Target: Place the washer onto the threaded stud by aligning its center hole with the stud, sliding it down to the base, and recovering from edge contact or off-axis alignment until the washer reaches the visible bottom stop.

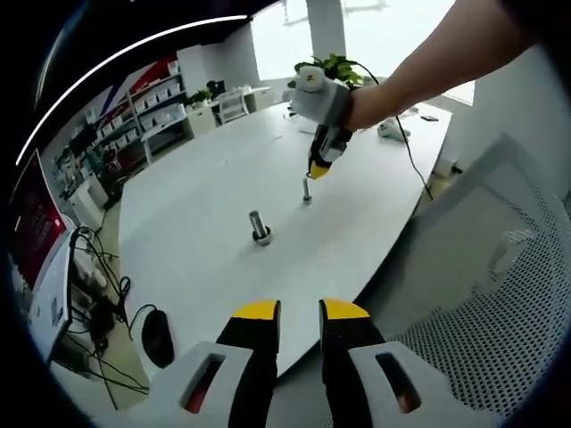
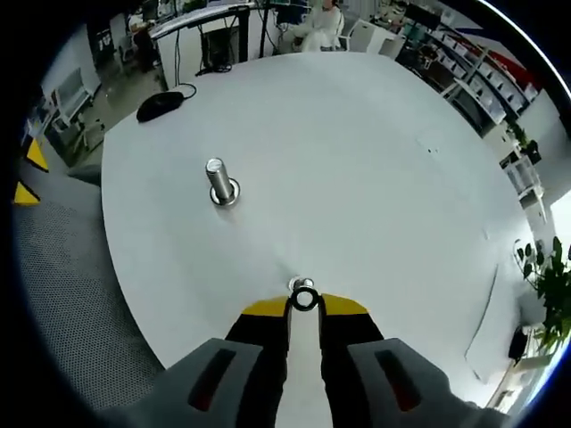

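Right gripper (image 2: 304, 305) jaws pinch the washer (image 2: 304, 300) at their tips; left gripper (image 1: 300, 312) jaws parted, empty.

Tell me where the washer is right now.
In the right gripper view, the washer sits at the tips of the right gripper, over the second stud's top, right of the standing stud.
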{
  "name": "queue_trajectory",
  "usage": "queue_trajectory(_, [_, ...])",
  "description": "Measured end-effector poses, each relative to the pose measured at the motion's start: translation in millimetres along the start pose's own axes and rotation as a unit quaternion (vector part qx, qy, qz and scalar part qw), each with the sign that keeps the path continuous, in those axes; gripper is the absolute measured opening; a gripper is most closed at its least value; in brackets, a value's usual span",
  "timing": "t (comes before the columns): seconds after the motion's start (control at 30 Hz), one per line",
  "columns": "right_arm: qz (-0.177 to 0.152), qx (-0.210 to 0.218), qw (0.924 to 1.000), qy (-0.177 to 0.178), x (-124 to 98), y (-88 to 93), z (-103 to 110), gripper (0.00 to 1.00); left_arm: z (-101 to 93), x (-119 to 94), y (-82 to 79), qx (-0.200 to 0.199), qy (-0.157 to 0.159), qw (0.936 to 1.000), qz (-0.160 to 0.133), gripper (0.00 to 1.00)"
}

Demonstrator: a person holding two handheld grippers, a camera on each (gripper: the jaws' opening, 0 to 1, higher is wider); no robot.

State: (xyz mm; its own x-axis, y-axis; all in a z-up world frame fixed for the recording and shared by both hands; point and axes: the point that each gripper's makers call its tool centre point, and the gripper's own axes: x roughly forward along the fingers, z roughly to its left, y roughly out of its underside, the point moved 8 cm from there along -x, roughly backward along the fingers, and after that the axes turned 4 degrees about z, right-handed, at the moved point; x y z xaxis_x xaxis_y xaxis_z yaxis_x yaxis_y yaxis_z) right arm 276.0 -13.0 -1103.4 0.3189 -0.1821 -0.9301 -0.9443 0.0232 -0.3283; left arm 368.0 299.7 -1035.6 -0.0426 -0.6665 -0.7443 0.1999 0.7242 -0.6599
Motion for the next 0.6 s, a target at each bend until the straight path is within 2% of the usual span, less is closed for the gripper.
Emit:
queue_trajectory(0.13, [-0.001,0.000,1.0000,-0.001,2.1,-2.7,0.5,0.14,0.5,0.2,0.9,0.000,0.000,1.0000,0.001,0.15])
queue_trajectory(0.27, [0.012,-0.013,0.9998,-0.001,5.6,-3.2,3.7,0.14,-0.7,-2.4,-0.4,0.000,0.001,1.0000,0.001,0.15])
queue_trajectory(0.6, [0.024,-0.004,0.9997,0.000,6.8,-3.6,5.7,0.14,-0.3,-1.4,0.5,0.001,0.002,1.0000,0.002,0.15])
